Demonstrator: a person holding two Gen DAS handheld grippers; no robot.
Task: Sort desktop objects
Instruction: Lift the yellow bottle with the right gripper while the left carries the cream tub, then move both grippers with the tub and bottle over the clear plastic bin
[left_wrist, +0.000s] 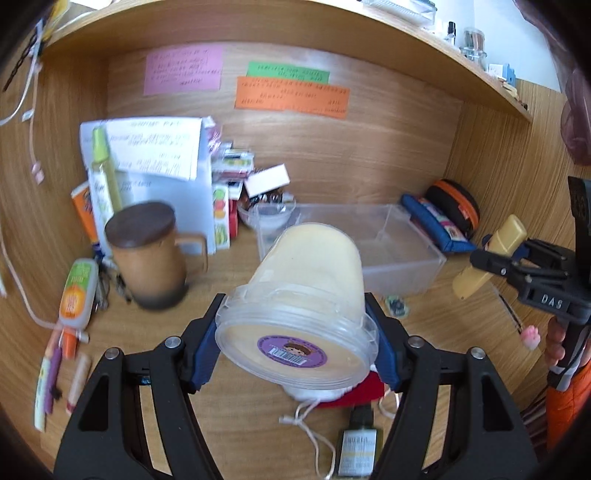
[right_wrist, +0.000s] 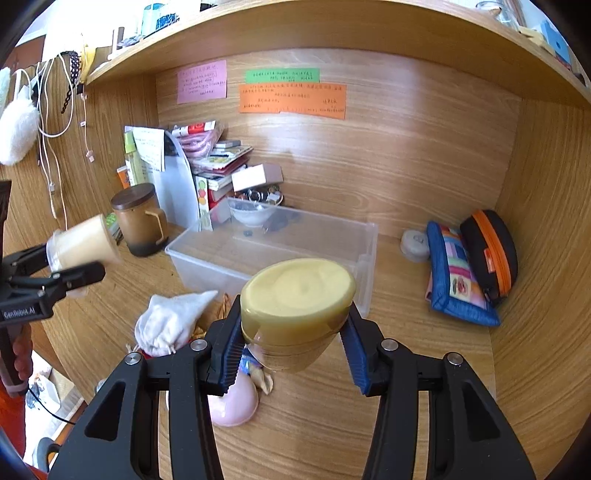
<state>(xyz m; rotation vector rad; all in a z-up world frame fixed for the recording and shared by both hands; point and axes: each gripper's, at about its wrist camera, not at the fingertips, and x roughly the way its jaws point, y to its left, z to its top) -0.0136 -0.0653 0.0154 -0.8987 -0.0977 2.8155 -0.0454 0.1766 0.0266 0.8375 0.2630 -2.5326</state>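
Both tongs are loaded: the left gripper (left_wrist: 295, 328) is clamped on a clear lidded tub (left_wrist: 299, 295), the right gripper (right_wrist: 291, 339) on a yellow-capped jar (right_wrist: 295, 310). The clear bin (right_wrist: 295, 236) ahead of both holds almost nothing — sorting looks barely begun, with a cloth pouch (right_wrist: 173, 325) and pencil cases (right_wrist: 458, 277) left outside.

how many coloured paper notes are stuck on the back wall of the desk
3: a pink note at the left, a green note to its right, and an orange note directly beneath the green one. No others are visible.
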